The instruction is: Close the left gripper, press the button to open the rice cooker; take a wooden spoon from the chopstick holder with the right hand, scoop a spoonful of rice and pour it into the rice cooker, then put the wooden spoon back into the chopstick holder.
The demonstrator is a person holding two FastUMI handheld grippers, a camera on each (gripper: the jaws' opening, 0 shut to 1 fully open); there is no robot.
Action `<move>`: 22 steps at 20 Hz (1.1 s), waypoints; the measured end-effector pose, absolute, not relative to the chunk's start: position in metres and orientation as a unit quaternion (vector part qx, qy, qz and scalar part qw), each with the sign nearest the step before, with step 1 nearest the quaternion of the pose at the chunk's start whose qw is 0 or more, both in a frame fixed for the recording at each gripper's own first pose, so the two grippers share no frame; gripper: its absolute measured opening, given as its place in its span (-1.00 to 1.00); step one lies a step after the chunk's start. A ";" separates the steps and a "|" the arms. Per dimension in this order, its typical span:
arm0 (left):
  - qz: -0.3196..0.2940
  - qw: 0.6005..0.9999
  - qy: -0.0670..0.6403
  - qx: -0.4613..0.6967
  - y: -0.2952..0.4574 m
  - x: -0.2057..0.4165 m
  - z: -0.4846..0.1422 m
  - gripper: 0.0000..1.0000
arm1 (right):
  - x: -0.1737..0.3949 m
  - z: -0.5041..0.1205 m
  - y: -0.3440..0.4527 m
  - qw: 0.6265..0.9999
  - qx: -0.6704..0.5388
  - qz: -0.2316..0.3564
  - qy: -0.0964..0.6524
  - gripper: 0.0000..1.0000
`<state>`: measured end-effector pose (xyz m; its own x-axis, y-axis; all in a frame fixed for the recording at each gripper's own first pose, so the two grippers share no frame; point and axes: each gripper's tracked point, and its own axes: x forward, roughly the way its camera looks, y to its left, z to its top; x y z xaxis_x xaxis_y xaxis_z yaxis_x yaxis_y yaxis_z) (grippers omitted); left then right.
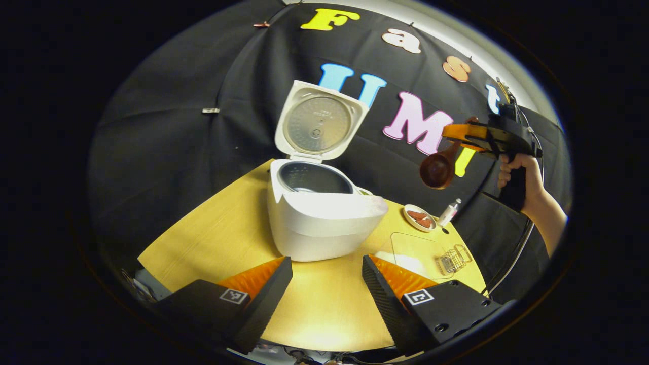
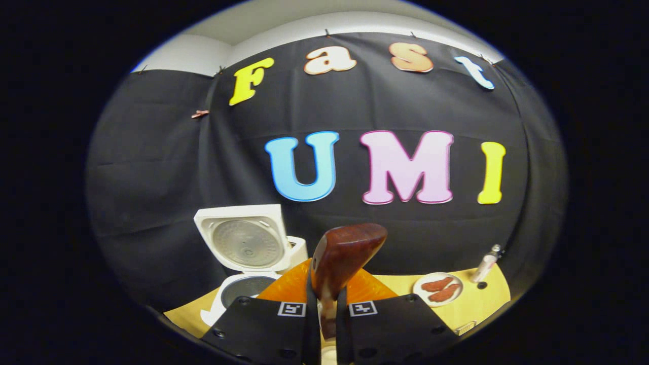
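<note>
Rice cooker point(image 1: 324, 213) stands on the yellow table point(image 1: 213, 238) with its lid point(image 1: 318, 122) raised upright toward the far wall, inner pot exposed; I hold the left gripper point(image 1: 327, 284) near it, fingers spread apart with nothing between them. Wooden spoon point(image 2: 345, 256) sits pinched by its handle in the right gripper point(image 2: 327, 324), held high in the air to the right of the cooker, bowl toward the cooker. Far right on the table I log a small plate point(image 1: 419, 218), a small bottle point(image 1: 449, 212) just beside it and a wire rack point(image 1: 453, 259) nearer.
</note>
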<state>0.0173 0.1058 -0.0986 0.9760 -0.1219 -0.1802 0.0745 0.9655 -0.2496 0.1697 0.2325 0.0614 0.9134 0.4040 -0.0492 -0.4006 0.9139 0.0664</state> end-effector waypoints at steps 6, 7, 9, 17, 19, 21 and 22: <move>-0.082 0.987 0.106 -0.089 0.061 0.024 -0.097 0.92 | 0.172 0.058 0.105 0.989 0.076 0.120 0.037 -0.68; -0.083 0.987 0.108 -0.089 0.053 0.027 -0.097 0.92 | 0.175 0.051 0.081 0.990 0.082 0.107 0.043 -0.67; -0.088 0.986 0.108 -0.088 0.035 0.030 -0.094 0.92 | 0.179 0.043 0.041 0.991 0.088 0.085 0.047 -0.68; -0.085 0.987 0.106 -0.081 -0.018 0.052 -0.081 0.92 | 0.195 -0.016 -0.056 0.989 0.101 0.034 0.098 -0.68; -0.079 0.988 0.106 -0.085 -0.027 0.056 -0.078 0.92 | 0.200 -0.035 -0.071 0.987 0.106 0.030 0.116 -0.68; -0.069 0.987 0.115 -0.085 -0.035 0.059 -0.081 0.91 | 0.206 -0.054 -0.082 0.985 0.112 0.028 0.128 -0.68; -0.063 0.987 0.121 -0.088 -0.037 0.061 -0.082 0.92 | 0.210 -0.062 -0.085 0.984 0.117 0.028 0.132 -0.67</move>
<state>0.0615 -0.0374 -0.0817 0.9630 -0.1450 -0.2273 0.1025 0.9767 -0.1887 0.2099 -0.0851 -0.0618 0.9636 0.0866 -0.2529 -0.0250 0.9711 0.2372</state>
